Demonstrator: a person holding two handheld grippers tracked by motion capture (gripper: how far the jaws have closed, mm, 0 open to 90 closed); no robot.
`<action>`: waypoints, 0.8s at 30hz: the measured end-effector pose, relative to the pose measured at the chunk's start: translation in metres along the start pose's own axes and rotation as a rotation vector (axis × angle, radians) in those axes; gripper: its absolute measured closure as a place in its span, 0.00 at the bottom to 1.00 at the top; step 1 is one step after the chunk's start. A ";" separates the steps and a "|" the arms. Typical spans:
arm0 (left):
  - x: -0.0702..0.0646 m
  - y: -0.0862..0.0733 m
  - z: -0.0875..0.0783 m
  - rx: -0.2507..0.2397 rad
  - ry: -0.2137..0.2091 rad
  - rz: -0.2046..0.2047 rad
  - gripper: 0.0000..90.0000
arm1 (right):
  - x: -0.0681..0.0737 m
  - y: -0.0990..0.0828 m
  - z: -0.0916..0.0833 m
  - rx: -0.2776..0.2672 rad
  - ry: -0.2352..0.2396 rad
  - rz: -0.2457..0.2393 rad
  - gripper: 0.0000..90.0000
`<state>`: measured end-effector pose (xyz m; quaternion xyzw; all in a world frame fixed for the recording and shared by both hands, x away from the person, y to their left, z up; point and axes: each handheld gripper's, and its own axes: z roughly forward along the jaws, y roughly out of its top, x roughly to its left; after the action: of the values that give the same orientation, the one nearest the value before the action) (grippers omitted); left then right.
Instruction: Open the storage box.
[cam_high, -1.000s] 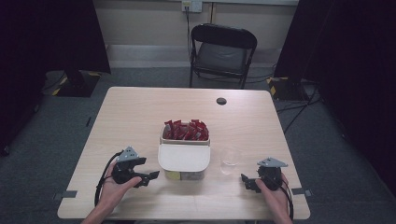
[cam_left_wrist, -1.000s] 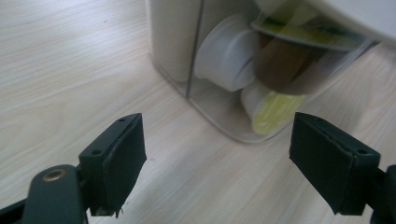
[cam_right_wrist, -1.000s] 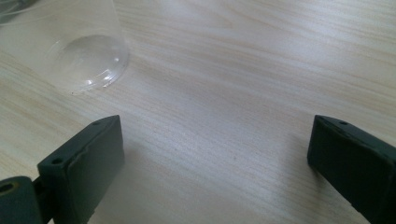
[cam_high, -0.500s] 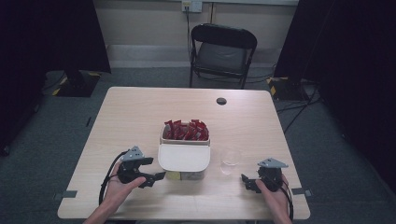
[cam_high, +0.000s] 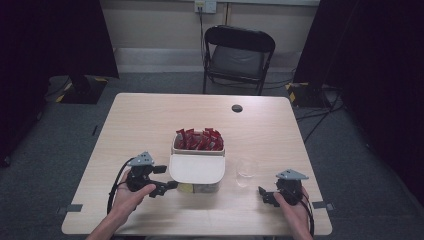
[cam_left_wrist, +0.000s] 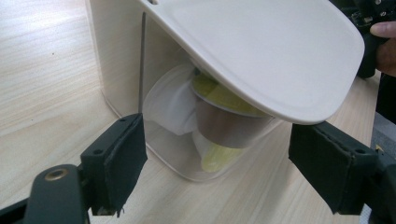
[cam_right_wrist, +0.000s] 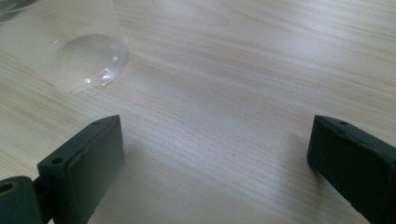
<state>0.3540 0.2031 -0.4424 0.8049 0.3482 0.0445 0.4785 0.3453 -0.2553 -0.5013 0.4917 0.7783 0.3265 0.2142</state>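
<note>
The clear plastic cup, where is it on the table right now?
In the high view, the clear plastic cup stands on the table just right of the white container, ahead and left of the right claw; the right gripper view shows it upper left.

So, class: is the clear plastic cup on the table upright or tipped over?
Upright. The clear cup stands on its base on the table, open mouth up, between the white container and the right gripper.

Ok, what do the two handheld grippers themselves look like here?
Both are black. The left gripper and right gripper each carry a grey three-cornered plate on top and trail a black cable. In the gripper views each has two blocky black jaws faced with flat dark pads; a brass-coloured rivet shows near the left one's jaw hinge. No sleeves reach the forearms in view.
</note>
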 end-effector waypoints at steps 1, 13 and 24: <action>0.000 0.000 0.000 0.000 0.000 0.000 0.21 | 0.000 0.000 0.000 0.000 0.000 0.000 0.04; -0.002 0.006 0.003 0.000 -0.013 0.008 0.18 | 0.000 0.000 0.000 0.000 0.000 0.001 0.04; -0.007 0.014 0.004 -0.029 -0.027 0.018 0.20 | 0.000 0.000 0.000 0.001 0.003 -0.002 0.04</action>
<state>0.3576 0.1915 -0.4313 0.8013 0.3339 0.0429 0.4946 0.3456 -0.2555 -0.5012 0.4908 0.7790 0.3267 0.2133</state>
